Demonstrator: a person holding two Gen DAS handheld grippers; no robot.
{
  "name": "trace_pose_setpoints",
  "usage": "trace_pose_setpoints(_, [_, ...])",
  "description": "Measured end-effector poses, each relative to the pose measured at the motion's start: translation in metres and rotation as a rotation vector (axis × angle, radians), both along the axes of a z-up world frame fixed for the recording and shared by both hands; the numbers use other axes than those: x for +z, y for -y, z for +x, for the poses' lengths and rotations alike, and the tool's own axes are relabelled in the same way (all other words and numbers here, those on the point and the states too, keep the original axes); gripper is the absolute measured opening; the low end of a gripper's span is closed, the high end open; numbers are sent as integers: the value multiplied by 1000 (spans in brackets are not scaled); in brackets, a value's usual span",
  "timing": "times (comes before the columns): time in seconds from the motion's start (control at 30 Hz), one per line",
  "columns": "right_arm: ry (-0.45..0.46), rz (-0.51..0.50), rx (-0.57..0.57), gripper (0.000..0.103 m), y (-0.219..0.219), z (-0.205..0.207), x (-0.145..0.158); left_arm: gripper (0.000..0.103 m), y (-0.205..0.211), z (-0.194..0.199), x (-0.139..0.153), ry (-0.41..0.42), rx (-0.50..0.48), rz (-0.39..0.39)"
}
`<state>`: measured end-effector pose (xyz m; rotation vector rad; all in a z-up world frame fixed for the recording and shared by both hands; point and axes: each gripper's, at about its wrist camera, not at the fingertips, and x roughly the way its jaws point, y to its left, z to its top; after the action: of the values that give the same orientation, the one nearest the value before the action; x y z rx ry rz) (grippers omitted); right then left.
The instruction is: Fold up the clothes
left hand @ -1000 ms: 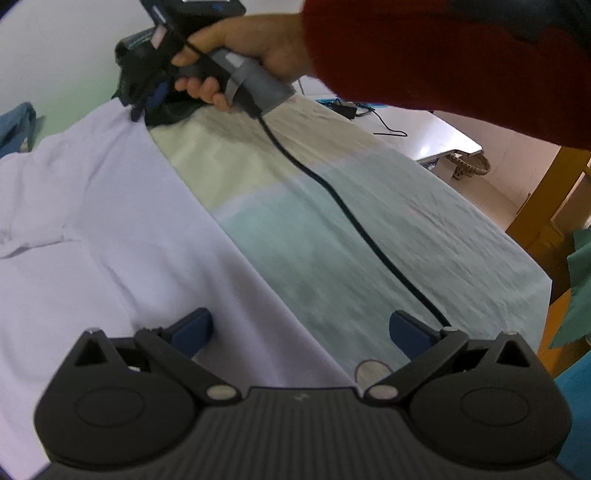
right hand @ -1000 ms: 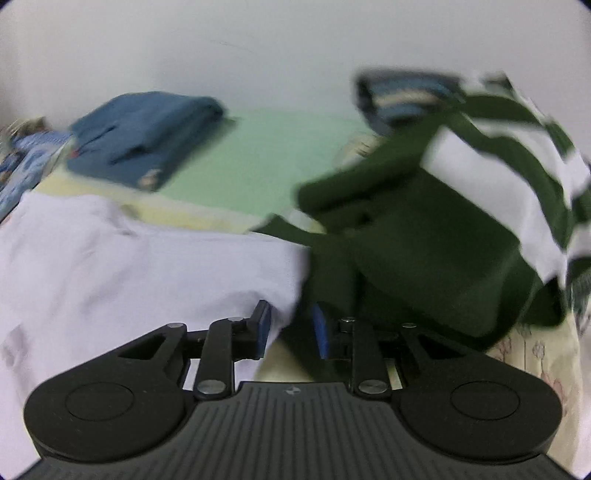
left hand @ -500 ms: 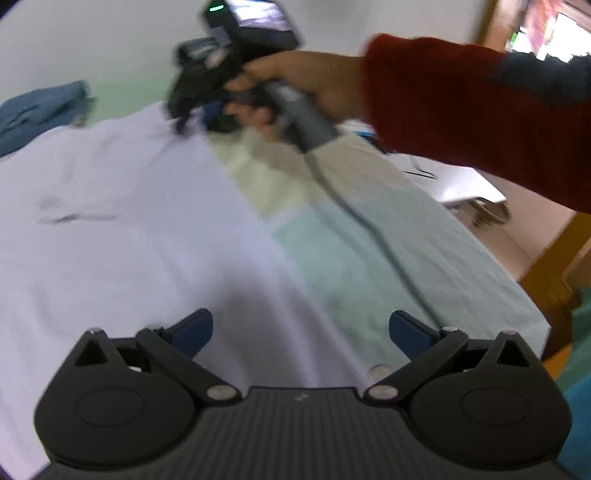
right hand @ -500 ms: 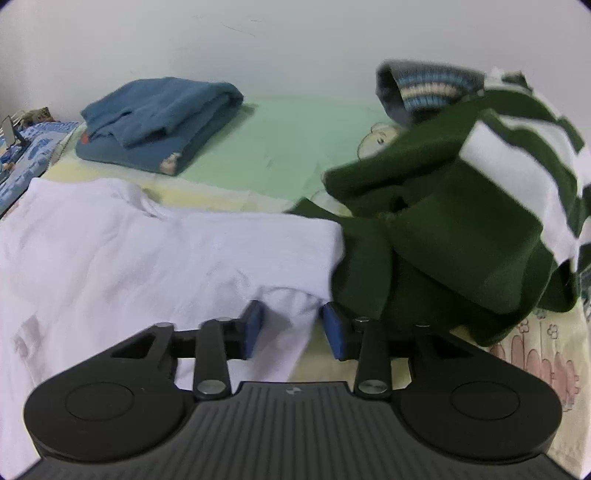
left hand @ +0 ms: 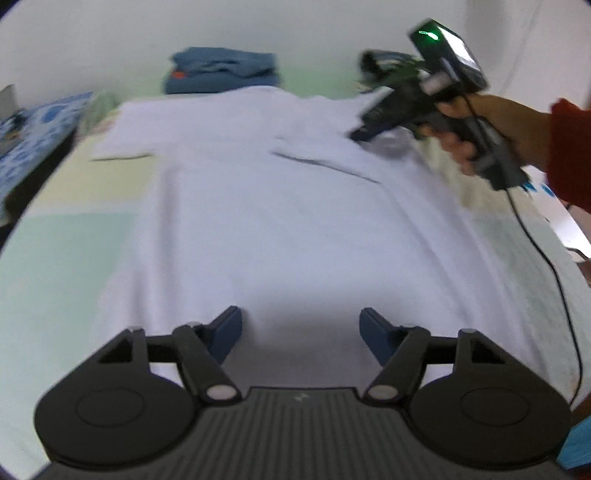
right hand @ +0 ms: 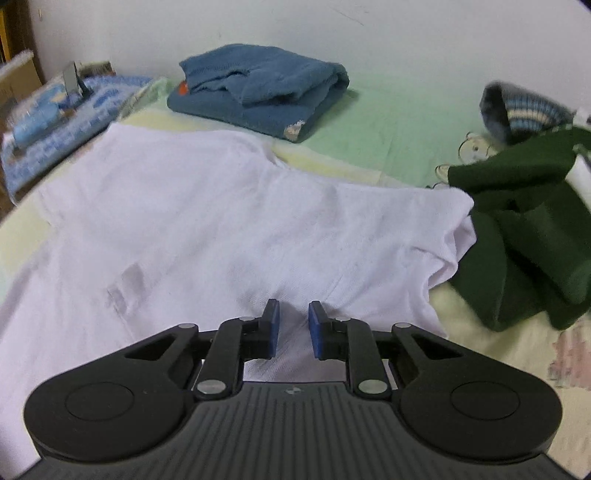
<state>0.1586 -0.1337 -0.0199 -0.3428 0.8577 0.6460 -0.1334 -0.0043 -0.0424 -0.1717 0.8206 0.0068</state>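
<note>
Hovering my left claw [left hand: 300, 328] over the hem end of a pale lilac-white short-sleeved cotton T-shirt [left hand: 280, 206], jaws spread wide, nothing between the blue pads [left hand: 226, 329]. T-shirt lies spread flat on the bed [left hand: 62, 236], which has a pastel green and cream patchwork sheet. Long axis of the shirt runs straight away from the left camera: hem nearest me, collar end pointing toward the white wall [left hand: 184, 33]. One sleeve sticks out left, the other right.

My right claw [right hand: 292, 328] sits low over the shirt near its right sleeve [right hand: 436, 229], jaws narrow with a small gap, white fabric showing between them; cannot tell whether any cloth is pinched, looks like nothing gripped. In the left view the same claw [left hand: 356, 134] is blurred, held by a hand [left hand: 476, 125] with a red sleeve [left hand: 570, 155], black cable [left hand: 554, 277] trailing down across the bed.

A folded blue knit sweater [right hand: 258, 88] rests beyond the collar end, just apart from the shirt. A crumpled dark green garment with white stripes [right hand: 524, 236] lies beside the right sleeve, touching or nearly touching it. A blue striped knit item [right hand: 524, 114] sits behind the green one. A blue patterned cloth [right hand: 55, 122] lies at far left, off the bed edge.
</note>
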Motion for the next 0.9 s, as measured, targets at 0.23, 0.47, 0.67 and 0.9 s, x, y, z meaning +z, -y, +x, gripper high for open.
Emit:
trace_pose_setpoints(0.23, [34, -30, -13, 19, -42, -6, 39, 70, -25, 16, 8, 18, -16, 47])
trace_pose_setpoints(0.47, [63, -42, 175, 27, -148, -2, 93, 80, -108, 88, 37, 64, 208, 11])
trace_pose_setpoints(0.67, [12, 12, 150, 33, -223, 34, 108, 73, -158, 137, 14, 21, 342, 42])
trace_pose_setpoints(0.9, [-48, 17, 82, 33, -282, 45, 66, 86, -178, 160, -4, 30, 334, 104])
